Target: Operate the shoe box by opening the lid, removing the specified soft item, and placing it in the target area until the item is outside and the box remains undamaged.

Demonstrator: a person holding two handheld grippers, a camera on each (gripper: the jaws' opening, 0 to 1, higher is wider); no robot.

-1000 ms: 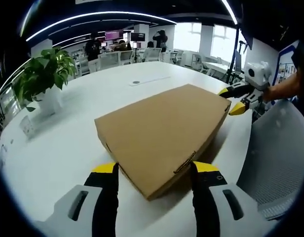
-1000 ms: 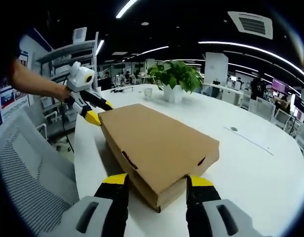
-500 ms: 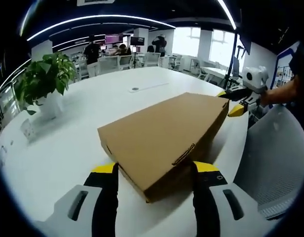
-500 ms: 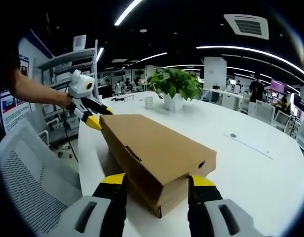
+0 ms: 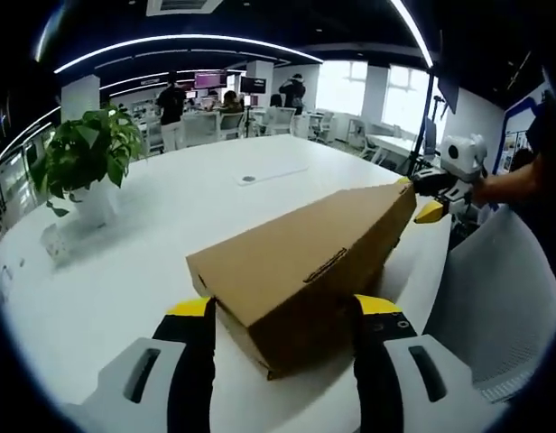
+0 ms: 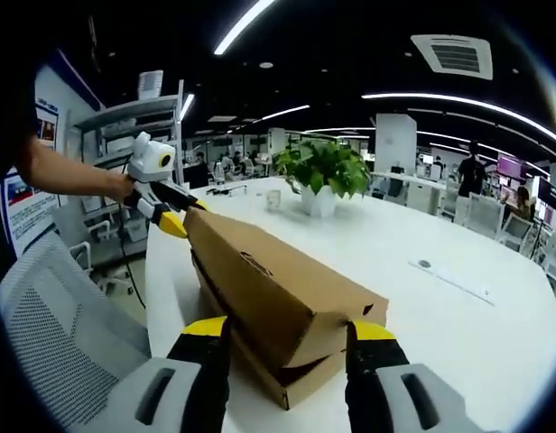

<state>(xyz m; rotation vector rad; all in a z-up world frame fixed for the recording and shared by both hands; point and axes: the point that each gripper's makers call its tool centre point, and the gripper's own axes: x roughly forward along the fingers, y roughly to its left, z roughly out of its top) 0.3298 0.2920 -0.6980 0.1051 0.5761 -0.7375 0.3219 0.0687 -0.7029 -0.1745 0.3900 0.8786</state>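
Note:
A brown cardboard shoe box lies on the white table (image 5: 143,234). Its lid (image 5: 296,244) is tilted up along one long side, with a dark gap over the box base (image 6: 291,388). My left gripper (image 5: 282,307) straddles one end corner of the lid and is shut on it. At the far end, my right gripper (image 5: 420,197) clamps the opposite corner. In the right gripper view, the lid (image 6: 269,280) sits between the right gripper (image 6: 287,327) jaws, and the left gripper (image 6: 181,215) holds the far corner. The box's contents are hidden.
A potted plant (image 5: 79,153) (image 6: 325,167) stands on the table beyond the box, with a small cup (image 6: 273,198) near it. A grey mesh chair (image 5: 499,298) (image 6: 52,334) is at the table's edge. A person's arm (image 6: 70,171) holds the far gripper.
The lid's front edge has risen steadily with both grippers, so the lid now slopes steeply and a gap has opened above the base. The base stays on the table.

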